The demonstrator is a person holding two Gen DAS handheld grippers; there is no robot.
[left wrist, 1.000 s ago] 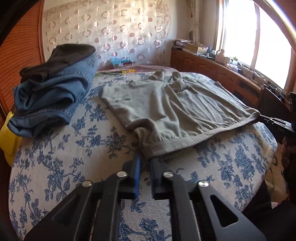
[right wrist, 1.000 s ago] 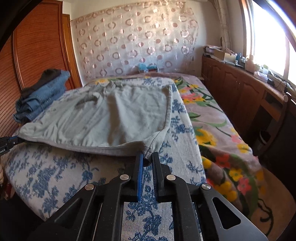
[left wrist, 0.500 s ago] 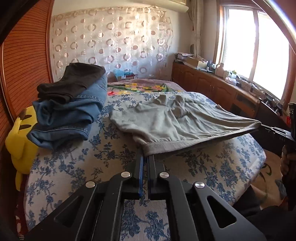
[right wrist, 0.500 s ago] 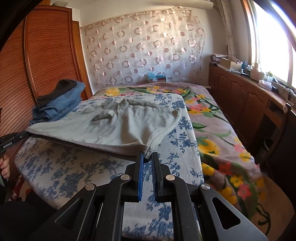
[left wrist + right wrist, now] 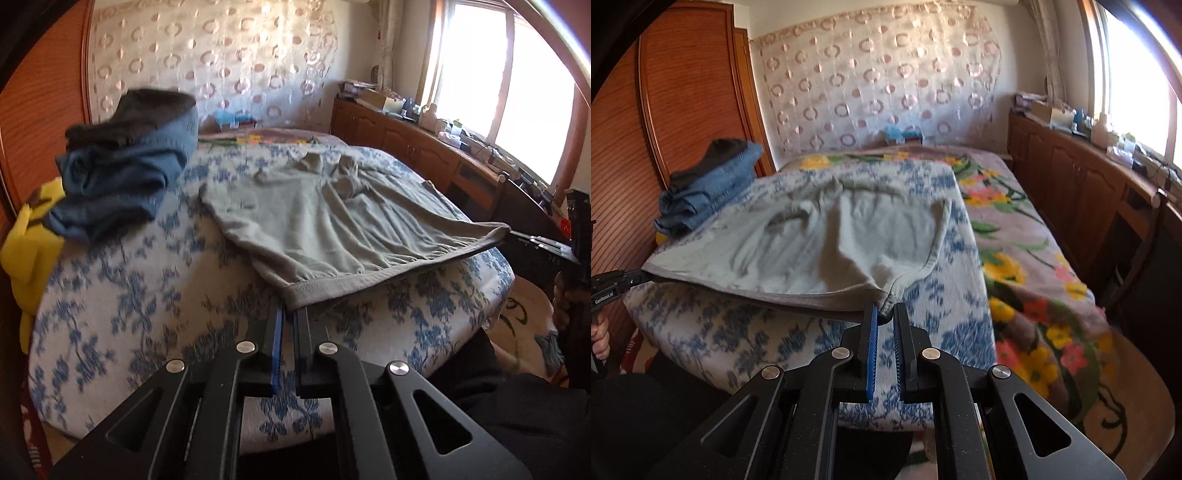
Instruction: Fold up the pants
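Observation:
Grey pants (image 5: pixel 332 221) lie spread on the blue-flowered bed cover (image 5: pixel 129 295), with the waistband held taut and lifted off the near edge of the bed. My left gripper (image 5: pixel 289 310) is shut on one corner of the waistband. My right gripper (image 5: pixel 885 314) is shut on the other corner. The pants also show in the right wrist view (image 5: pixel 812 240). Each gripper shows in the other's view, the right one at the far right (image 5: pixel 535 240) and the left one at the far left (image 5: pixel 613 284). The legs are bunched at the far end.
A pile of folded jeans and dark clothes (image 5: pixel 125 166) sits at the bed's far left, beside a yellow soft toy (image 5: pixel 29 240). A wooden wardrobe (image 5: pixel 683 110) stands on the left. Wooden cabinets (image 5: pixel 1089 184) run under the window on the right. A flowered blanket (image 5: pixel 1015 240) covers the bed's right side.
Both grippers kept hold of the waistband and lifted it, pulling it toward the near edge of the bed, so that the waistband hangs taut above the cover.

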